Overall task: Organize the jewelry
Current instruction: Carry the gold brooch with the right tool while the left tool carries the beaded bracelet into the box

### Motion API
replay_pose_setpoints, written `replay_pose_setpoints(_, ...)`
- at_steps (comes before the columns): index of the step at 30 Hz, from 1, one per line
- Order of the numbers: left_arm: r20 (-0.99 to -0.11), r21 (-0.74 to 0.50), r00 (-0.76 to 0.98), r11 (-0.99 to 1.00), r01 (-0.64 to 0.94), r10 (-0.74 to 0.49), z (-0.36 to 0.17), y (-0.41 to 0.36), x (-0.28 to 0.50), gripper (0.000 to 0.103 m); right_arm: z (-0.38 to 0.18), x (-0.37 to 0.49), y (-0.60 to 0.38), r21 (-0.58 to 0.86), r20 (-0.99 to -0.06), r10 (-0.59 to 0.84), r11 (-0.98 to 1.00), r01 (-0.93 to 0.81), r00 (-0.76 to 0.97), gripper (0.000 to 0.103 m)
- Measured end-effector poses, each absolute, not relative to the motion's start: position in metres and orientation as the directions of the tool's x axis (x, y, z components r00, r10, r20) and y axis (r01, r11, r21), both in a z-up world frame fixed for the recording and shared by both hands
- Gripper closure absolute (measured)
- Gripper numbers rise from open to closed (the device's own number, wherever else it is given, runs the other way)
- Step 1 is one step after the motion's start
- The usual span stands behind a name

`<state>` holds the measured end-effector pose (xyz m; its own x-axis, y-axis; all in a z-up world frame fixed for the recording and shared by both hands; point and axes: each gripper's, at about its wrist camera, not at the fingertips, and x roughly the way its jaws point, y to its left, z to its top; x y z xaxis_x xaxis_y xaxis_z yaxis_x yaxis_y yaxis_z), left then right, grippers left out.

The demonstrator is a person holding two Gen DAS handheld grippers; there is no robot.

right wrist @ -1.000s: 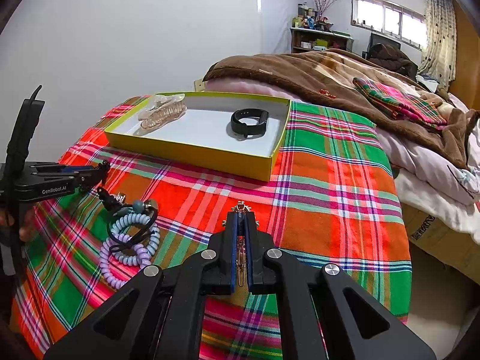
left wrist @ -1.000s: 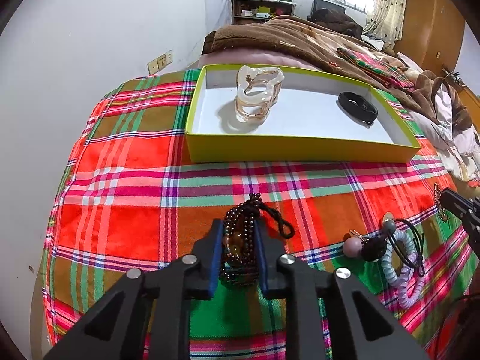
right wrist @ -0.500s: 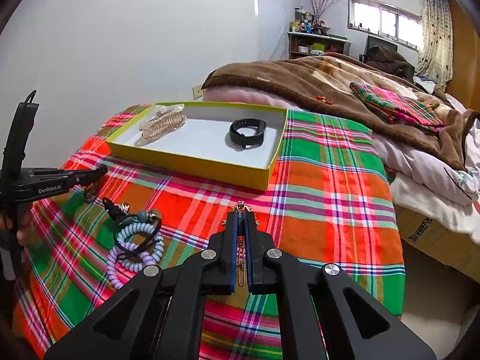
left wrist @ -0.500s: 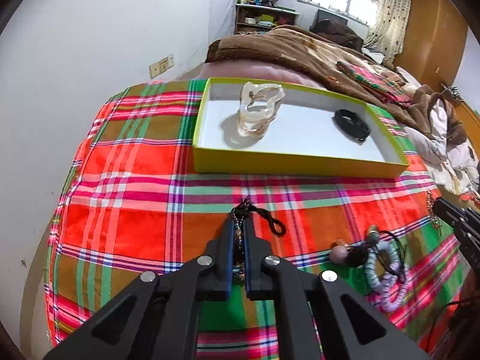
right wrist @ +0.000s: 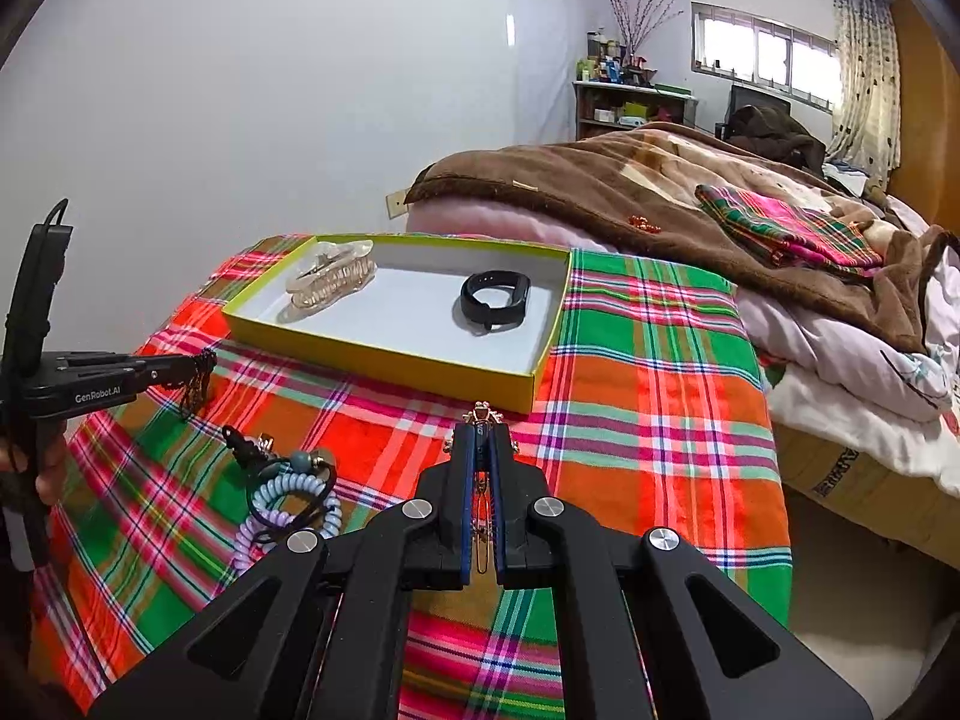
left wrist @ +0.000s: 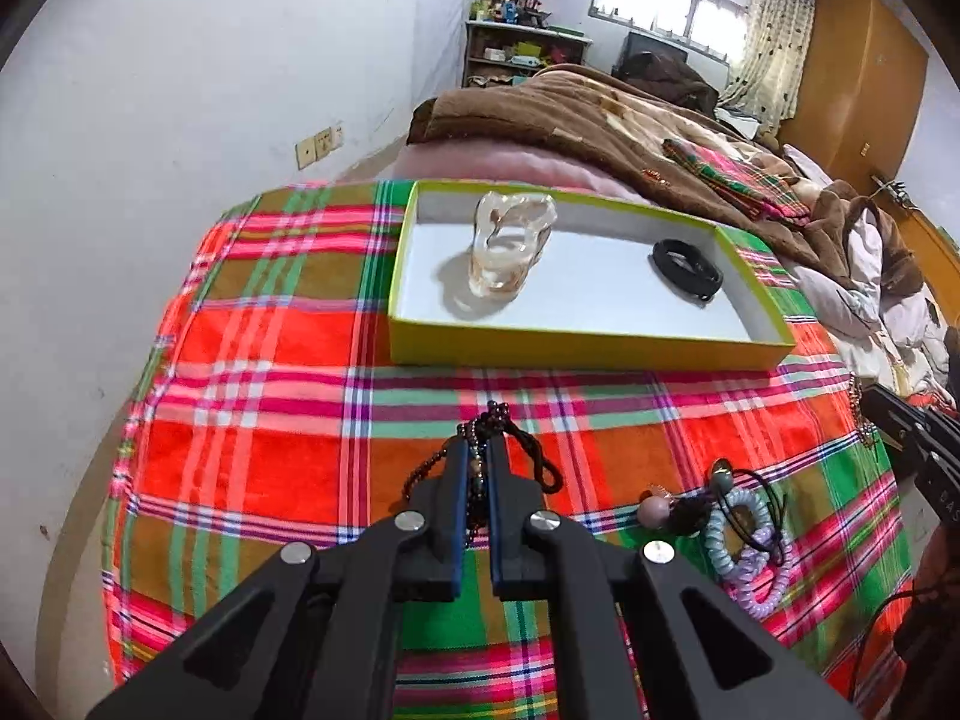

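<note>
Left hand-held gripper (left wrist: pixel 478 459) clamped on bead bracelet (left wrist: pixel 480 450), lifted near yellow tray (left wrist: pixel 588 351); right hand-held gripper (right wrist: pixel 480 450) clamped on gold brooch (right wrist: pixel 480 417).

- Bare plaid cloth (left wrist: pixel 288 420) lay between grippers and shallow yellow-green cardboard tray (left wrist: pixel 588 349); its low front wall crossed the way.
- Inside, white floor lay free between translucent hair claw (left wrist: pixel 510 252) and black wristband (left wrist: pixel 687 269).
- Pile of coiled hair ties (right wrist: pixel 288 498) lay between the two grippers.
</note>
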<state>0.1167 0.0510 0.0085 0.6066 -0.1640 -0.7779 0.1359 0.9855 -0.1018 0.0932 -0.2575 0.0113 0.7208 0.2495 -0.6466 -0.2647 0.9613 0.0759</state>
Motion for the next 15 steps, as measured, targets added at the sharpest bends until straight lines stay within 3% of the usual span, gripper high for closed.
replay_pose_setpoints(15, -0.733, -0.135, 0.640, 0.971, 0.195, -0.230, 0.041, 0.029, 0.142, 0.097, 0.044, 0.156, -0.236, 0.081, -0.638, 0.292, 0.946, -0.315, 0.713, 0.099)
